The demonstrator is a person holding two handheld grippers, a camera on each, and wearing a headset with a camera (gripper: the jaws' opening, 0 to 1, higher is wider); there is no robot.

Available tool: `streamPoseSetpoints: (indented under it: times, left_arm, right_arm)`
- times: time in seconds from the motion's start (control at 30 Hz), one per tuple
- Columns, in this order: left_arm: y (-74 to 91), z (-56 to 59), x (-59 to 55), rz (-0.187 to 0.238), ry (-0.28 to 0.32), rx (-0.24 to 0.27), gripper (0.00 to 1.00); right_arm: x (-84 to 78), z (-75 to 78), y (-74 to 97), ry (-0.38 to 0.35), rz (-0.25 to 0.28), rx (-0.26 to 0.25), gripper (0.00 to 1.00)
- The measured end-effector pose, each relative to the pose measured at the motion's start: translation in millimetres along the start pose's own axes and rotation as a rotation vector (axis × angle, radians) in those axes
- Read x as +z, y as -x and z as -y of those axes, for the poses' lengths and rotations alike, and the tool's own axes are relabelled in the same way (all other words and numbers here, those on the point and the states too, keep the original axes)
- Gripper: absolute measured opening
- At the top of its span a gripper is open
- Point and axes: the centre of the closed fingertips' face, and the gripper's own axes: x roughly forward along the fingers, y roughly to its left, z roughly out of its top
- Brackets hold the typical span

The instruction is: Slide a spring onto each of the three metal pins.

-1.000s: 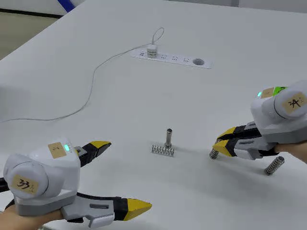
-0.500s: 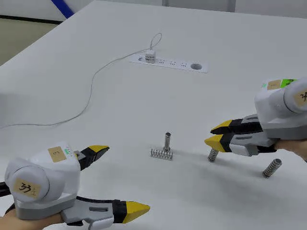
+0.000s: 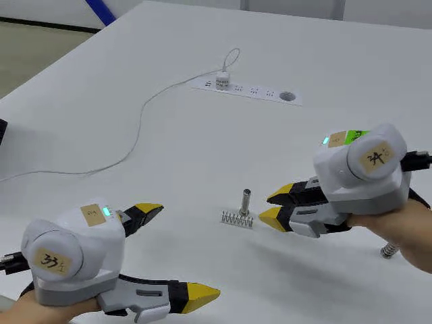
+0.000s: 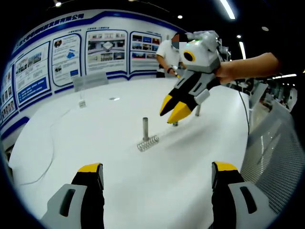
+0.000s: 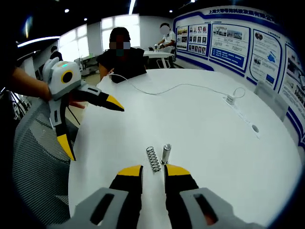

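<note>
The left gripper (image 3: pixel 177 251) hovered low over the white table (image 3: pixel 169 148), its jaws spread wide with nothing between them. Ahead of its tips and off to its right, a spring (image 3: pixel 237 219) lay flat just beside the foot of an upright metal pin (image 3: pixel 246 201). The right gripper (image 3: pixel 272 206) pointed at both — tips near the pin, jaws parted only narrowly, empty. Behind that hand, another spring (image 3: pixel 388 251) peeked out.

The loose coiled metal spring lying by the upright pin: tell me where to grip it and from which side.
Grip the loose coiled metal spring across its coils at the end away from the upright metal pin, coming down from above. It lies flat on the white table, and the pin crowds its other end.
</note>
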Motion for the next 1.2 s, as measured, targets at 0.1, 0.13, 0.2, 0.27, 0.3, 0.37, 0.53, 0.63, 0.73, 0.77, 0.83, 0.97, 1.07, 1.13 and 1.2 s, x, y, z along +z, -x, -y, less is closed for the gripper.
streamPoseSetpoints:
  times: [0.1,0.13,0.2,0.27,0.3,0.37,0.53,0.63,0.73,0.77,0.83,0.97,1.07,1.13,1.2]
  left_arm:
    - [-0.3,1.9,-0.1,-0.003,-0.007,-0.006,0.96]
    - [-0.4,2.4,-0.4,-0.004,-0.007,-0.008,0.96]
    - [-0.8,3.1,-1.3,-0.009,-0.013,-0.011,0.96]
    - [-0.8,3.9,-1.2,-0.01,-0.015,-0.015,0.96]
    - [-0.8,3.8,-1.0,-0.008,-0.014,-0.015,0.96]
    - [-0.7,3.6,-0.8,-0.007,-0.014,-0.015,0.96]
    - [-0.3,1.9,-0.3,-0.002,-0.004,-0.009,0.96]
    - [-0.6,1.8,-1.8,-0.009,-0.002,-0.009,0.96]
    - [-0.3,2.1,-0.1,-0.001,0.0,-0.01,0.96]
    - [-0.2,2.1,0.4,0.0,0.0,-0.009,0.96]
    - [-0.2,1.7,0.2,0.0,0.003,-0.008,0.96]
    - [0.0,0.7,-0.6,-0.004,0.005,-0.005,0.96]
    - [-0.1,0.9,-1.3,-0.007,0.005,-0.005,0.95]
    - [-0.2,1.0,-1.5,-0.008,0.005,-0.006,0.95]
    - [-0.2,1.2,-1.0,-0.006,0.005,-0.007,0.95]
  right_arm:
    - [-4.1,0.0,-11.5,-0.018,-0.024,0.003,0.19]
    - [-4.6,0.1,-13.7,-0.022,-0.029,0.0,0.19]
    - [-6.6,2.5,-20.2,-0.026,-0.046,-0.011,0.19]
    - [-7.8,4.0,-25.1,-0.032,-0.057,-0.016,0.19]
    - [-8.8,4.1,-27.3,-0.035,-0.062,-0.012,0.19]
    - [-12.7,5.3,-31.3,-0.044,-0.079,-0.013,0.19]
    - [-20.0,7.6,-36.6,-0.059,-0.098,-0.01,0.19]
    - [-23.4,8.7,-40.2,-0.062,-0.108,-0.006,0.19]
    - [-22.4,7.4,-42.4,-0.063,-0.102,0.004,0.19]
    - [-22.1,6.8,-43.3,-0.061,-0.1,0.009,0.19]
    - [-22.6,5.8,-45.4,-0.068,-0.102,0.015,0.19]
    - [-25.0,3.5,-48.0,-0.063,-0.112,0.025,0.18]
    - [-27.2,2.8,-48.8,-0.052,-0.122,0.028,0.17]
    - [-27.4,2.4,-48.9,-0.049,-0.122,0.029,0.16]
    - [-26.9,2.2,-49.4,-0.042,-0.119,0.032,0.14]
